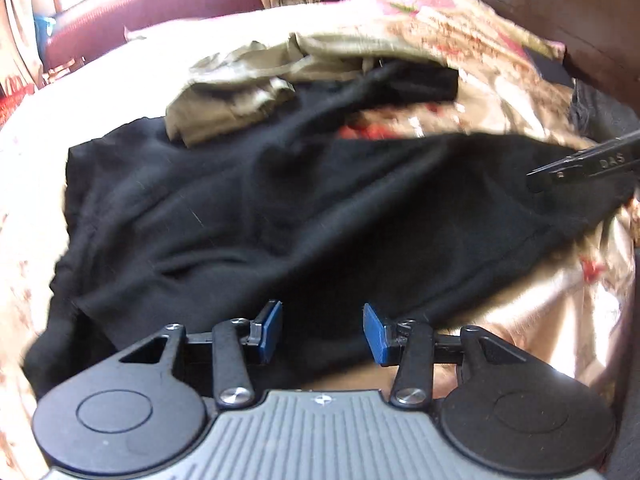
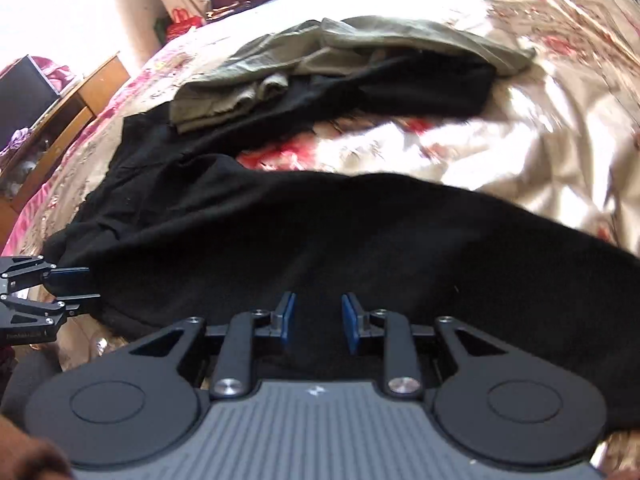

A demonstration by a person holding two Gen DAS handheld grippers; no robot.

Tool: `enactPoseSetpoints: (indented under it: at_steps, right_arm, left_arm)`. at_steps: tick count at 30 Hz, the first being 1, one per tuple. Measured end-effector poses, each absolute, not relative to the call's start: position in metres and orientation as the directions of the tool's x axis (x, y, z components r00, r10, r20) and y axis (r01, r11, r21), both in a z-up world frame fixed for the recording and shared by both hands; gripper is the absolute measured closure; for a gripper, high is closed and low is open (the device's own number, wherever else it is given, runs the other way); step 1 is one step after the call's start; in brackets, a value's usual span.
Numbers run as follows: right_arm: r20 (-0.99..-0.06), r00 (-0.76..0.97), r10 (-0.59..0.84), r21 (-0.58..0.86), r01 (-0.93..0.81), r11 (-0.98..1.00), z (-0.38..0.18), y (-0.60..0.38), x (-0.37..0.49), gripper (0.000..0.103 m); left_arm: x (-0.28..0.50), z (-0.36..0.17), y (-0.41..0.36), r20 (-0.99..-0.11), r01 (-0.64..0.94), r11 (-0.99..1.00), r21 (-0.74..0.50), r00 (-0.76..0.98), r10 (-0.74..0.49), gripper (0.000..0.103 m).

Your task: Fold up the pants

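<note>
Both grippers, left gripper (image 1: 322,332) and right gripper (image 2: 318,320), jaws apart, hover over black pants (image 1: 280,208) on the bed (image 2: 520,148), seemingly about to regrasp the near edge.

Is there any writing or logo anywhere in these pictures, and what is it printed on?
"DAS": pale letters on the black finger of the right gripper, seen at the right edge of the left wrist view.
Small pale print on the black body of the left gripper, at the left edge of the right wrist view: too blurred to read.
No writing shows on the black pants, the olive garment or the floral bedspread.
</note>
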State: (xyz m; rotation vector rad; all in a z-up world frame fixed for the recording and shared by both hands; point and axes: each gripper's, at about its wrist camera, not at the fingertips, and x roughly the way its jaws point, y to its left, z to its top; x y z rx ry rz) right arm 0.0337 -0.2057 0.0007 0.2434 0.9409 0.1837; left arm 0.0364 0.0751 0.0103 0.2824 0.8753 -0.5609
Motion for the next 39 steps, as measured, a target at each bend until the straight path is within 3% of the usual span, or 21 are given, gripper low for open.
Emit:
enactPoseSetpoints:
  at_steps: [7,18,21,25,29,32,34,37,39]
  right_arm:
    - [-0.785,0.544,0.297,0.255,-0.153,0.955,-0.005,-0.166,0.125,0.074]
    - [-0.818,0.471,0.331,0.228,-0.262,0.938,-0.044,-0.077,0.314,0.074]
    - [-0.812,0.489,0.318,0.205,-0.271,0.940,-0.032,-0.074,0.342,0.075]
    - [-0.857,0.375,0.353,0.216,-0.360,0.907,-0.018,-0.066,0.362,0.071]
    - [-0.908,0.255,0.332,0.236,-0.344,0.909,-0.041,-0.050,0.372,0.068]
    - [-0.884,0.304,0.355,0.256,-0.320,0.912,-0.038,-0.047,0.389,0.072]
    - [-0.815,0.453,0.362,0.261,-0.270,0.927,-0.023,-0.055,0.418,0.077]
    - [-0.724,0.630,0.282,0.281,-0.105,0.954,-0.007,-0.074,0.468,0.077]
    - [-0.711,0.677,0.190,0.214,-0.050,0.976,0.000,-0.075,0.479,0.070]
  left_arm:
    - [0.073,0.023,0.089,-0.735,0.521,0.853,0.005,0.580,-0.350,0.045]
    - [0.161,0.008,0.108,-0.736,0.516,0.857,-0.004,0.579,-0.352,0.044]
    - [0.180,0.007,0.114,-0.738,0.523,0.852,0.025,0.585,-0.338,0.044]
    - [0.201,0.009,0.124,-0.727,0.527,0.849,0.025,0.592,-0.346,0.044]
    - [0.217,0.007,0.129,-0.720,0.505,0.863,0.026,0.608,-0.334,0.044]
    - [0.225,0.005,0.131,-0.720,0.505,0.862,0.037,0.612,-0.327,0.044]
    - [0.231,0.005,0.129,-0.719,0.504,0.862,0.057,0.620,-0.315,0.044]
    - [0.246,0.008,0.125,-0.717,0.497,0.864,0.081,0.632,-0.296,0.044]
    - [0.256,0.011,0.124,-0.709,0.483,0.870,0.099,0.648,-0.279,0.044]
